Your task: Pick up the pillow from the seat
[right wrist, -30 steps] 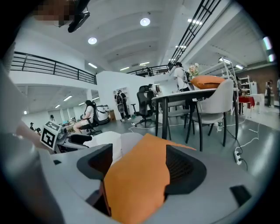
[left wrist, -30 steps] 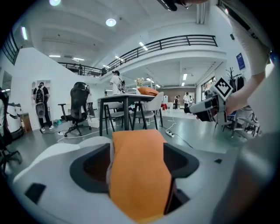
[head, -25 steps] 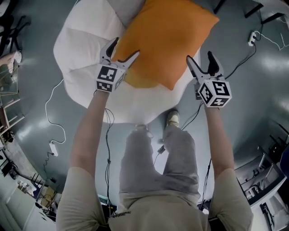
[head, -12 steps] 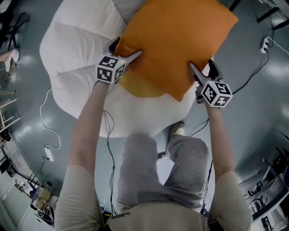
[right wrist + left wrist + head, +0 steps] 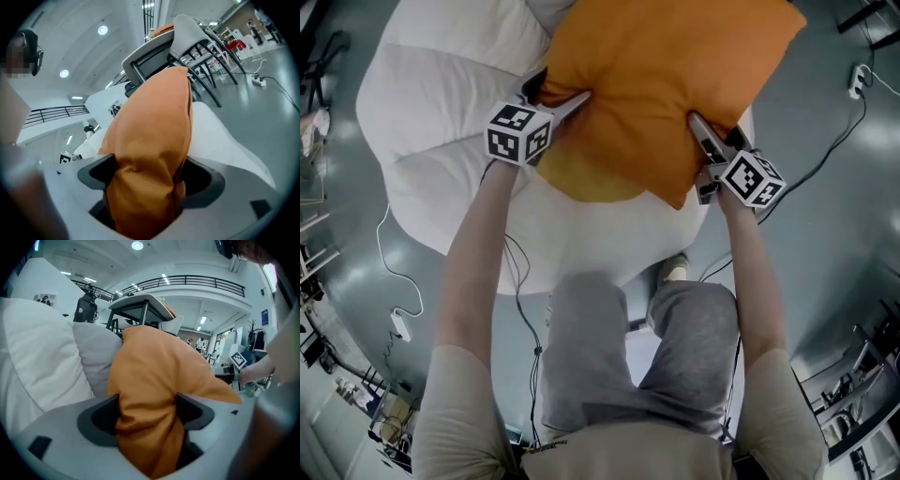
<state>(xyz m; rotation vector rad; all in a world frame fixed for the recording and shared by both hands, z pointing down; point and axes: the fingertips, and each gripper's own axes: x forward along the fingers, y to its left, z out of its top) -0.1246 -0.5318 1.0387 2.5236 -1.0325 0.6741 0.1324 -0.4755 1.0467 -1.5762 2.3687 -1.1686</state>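
An orange pillow (image 5: 666, 84) lies on a white beanbag seat (image 5: 441, 112). My left gripper (image 5: 558, 94) is at the pillow's left edge. In the left gripper view a fold of the pillow (image 5: 154, 371) fills the gap of the left gripper (image 5: 146, 411); both pads press on it and the jaws are closing. My right gripper (image 5: 719, 141) is at the pillow's right edge. There the pillow (image 5: 154, 126) bulges between the jaws of the right gripper (image 5: 147, 180); they are opening, with the pads still against the fabric.
A grey cushion (image 5: 96, 352) leans on the seat behind the pillow. The person's legs (image 5: 637, 347) and a shoe (image 5: 675, 270) stand just before the seat. Cables and a power strip (image 5: 398, 323) lie on the grey floor. Chairs (image 5: 197, 42) stand beyond the seat.
Both grippers have moved forward onto the pillow's edges. The right one stood beside the pillow before and now has its edge between its jaws. The pillow is bunched at both grips.
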